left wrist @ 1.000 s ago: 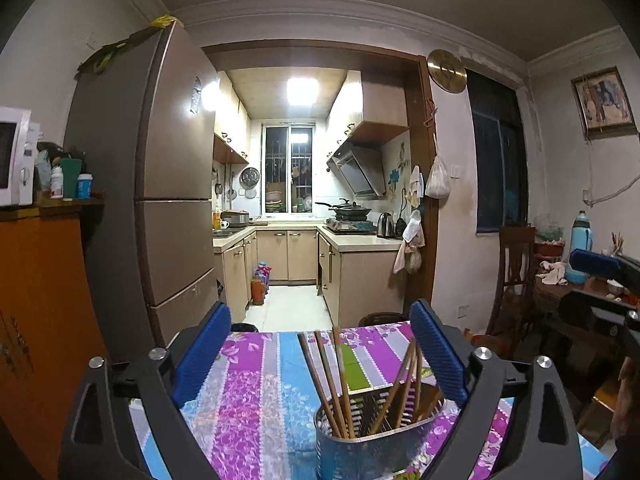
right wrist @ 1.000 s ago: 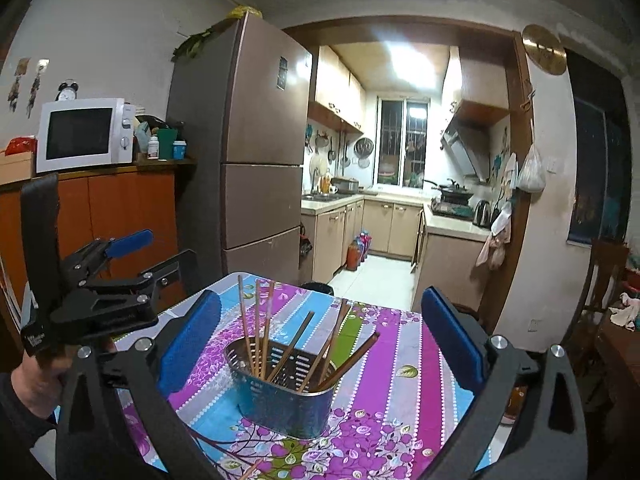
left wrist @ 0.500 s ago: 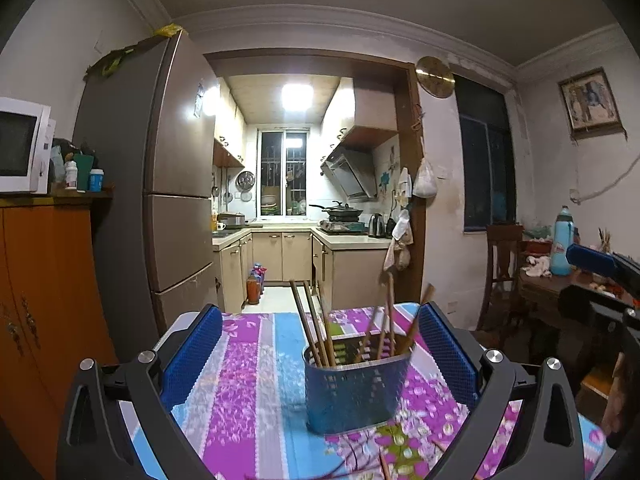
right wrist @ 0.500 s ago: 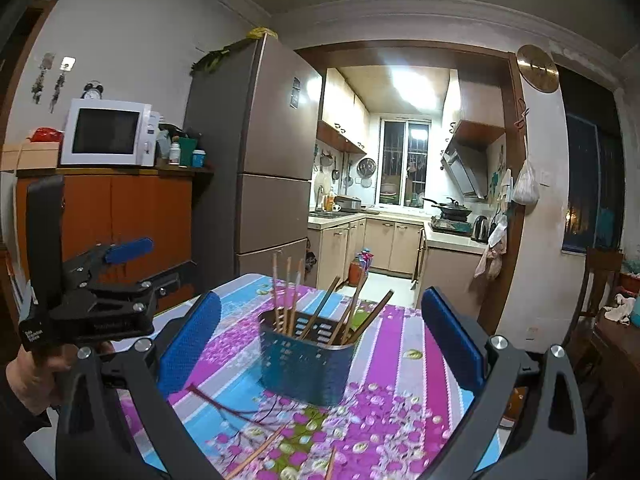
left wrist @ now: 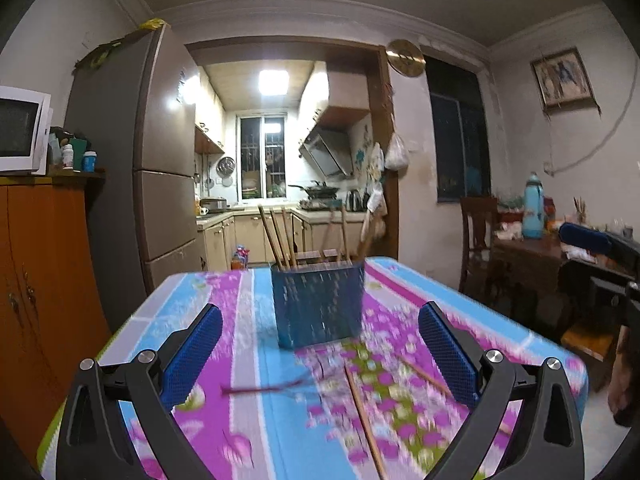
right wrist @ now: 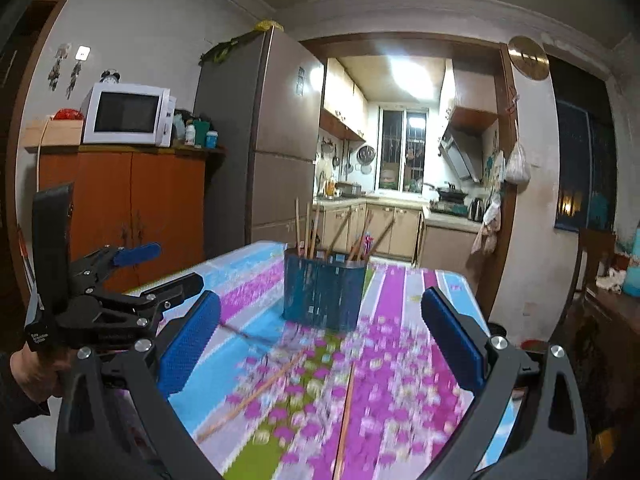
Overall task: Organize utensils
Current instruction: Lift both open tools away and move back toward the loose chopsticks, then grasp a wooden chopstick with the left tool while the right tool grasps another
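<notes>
- The blue holder [left wrist: 318, 304] stands upright on the worktop [left wrist: 248, 360], past both tools, with several chopsticks [left wrist: 276, 240] leaning inside it.
- Loose chopsticks [left wrist: 364, 420] lie flat on the flowered cloth in front of the holder, apart from it; blur hides how many.
- The left tool [left wrist: 320, 354] is spread wide with nothing between its blue pads.
- The right tool [right wrist: 320, 344] is likewise spread wide and empty, low over the cloth.
- A hand [right wrist: 30, 368] grips the left tool's handle.
</notes>
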